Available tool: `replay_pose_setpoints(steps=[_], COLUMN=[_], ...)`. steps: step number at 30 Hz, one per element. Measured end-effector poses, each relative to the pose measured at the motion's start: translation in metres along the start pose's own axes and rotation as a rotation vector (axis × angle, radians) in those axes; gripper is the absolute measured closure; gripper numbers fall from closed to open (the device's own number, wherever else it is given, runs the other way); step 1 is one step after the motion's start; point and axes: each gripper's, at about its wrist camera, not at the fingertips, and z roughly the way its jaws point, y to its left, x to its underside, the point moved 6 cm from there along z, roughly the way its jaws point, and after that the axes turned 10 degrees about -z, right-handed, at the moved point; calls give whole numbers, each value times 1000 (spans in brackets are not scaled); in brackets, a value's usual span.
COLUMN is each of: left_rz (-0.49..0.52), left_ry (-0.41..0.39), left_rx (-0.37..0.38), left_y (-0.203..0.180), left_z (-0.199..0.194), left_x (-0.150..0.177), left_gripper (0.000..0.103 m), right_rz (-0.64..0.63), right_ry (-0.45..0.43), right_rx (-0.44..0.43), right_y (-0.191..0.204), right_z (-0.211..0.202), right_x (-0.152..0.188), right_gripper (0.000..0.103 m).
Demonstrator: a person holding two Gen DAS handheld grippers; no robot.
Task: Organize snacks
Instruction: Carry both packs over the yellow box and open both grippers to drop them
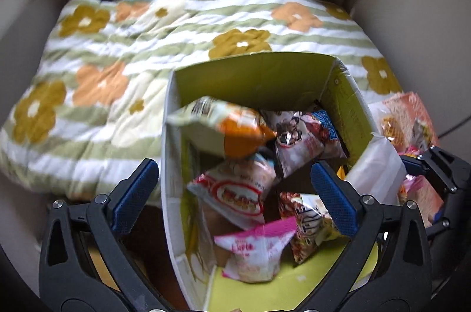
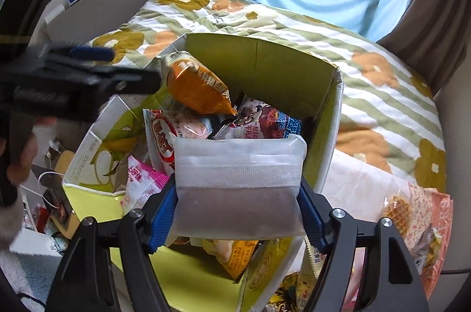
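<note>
A flowered quilt (image 1: 123, 53) lies under the green-lined box (image 2: 265, 61) of snack packets; the left gripper (image 1: 235, 194) hangs above the box's near wall, jaws spread wide and empty; the right gripper (image 2: 238, 212) reaches over the box rim, clamped on a translucent white pouch (image 2: 238, 182).

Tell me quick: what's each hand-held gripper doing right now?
Left hand-held gripper: open, holding nothing, above the box.
Right hand-held gripper: closed on a white pouch.

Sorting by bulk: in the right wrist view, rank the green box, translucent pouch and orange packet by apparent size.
1. green box
2. translucent pouch, enlarged by nearness in the right tongs
3. orange packet
</note>
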Motion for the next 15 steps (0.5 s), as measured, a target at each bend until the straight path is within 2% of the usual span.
replay_pose_setpoints(steps=[5, 7, 9, 10, 12, 15], left_rz=[-51, -60, -69, -73, -87, -95], left_ry=[16, 18, 14, 13, 15, 22], left_rx=[10, 10, 4, 3, 2, 10], left_y=[9, 12, 16, 18, 22, 26], left_z=[-4, -6, -9, -11, -14, -16], left_x=[19, 25, 28, 30, 35, 40], left_gripper=[0, 0, 0, 0, 0, 0], right_rz=[-29, -31, -22, -18, -23, -45], right_ry=[12, 11, -58, -86, -111, -86], right_rx=[-21, -13, 1, 2, -8, 16], right_y=[6, 8, 8, 7, 8, 11], right_z=[4, 5, -2, -6, -11, -10], right_x=[1, 2, -1, -4, -6, -2], right_gripper=[32, 28, 7, 3, 0, 0])
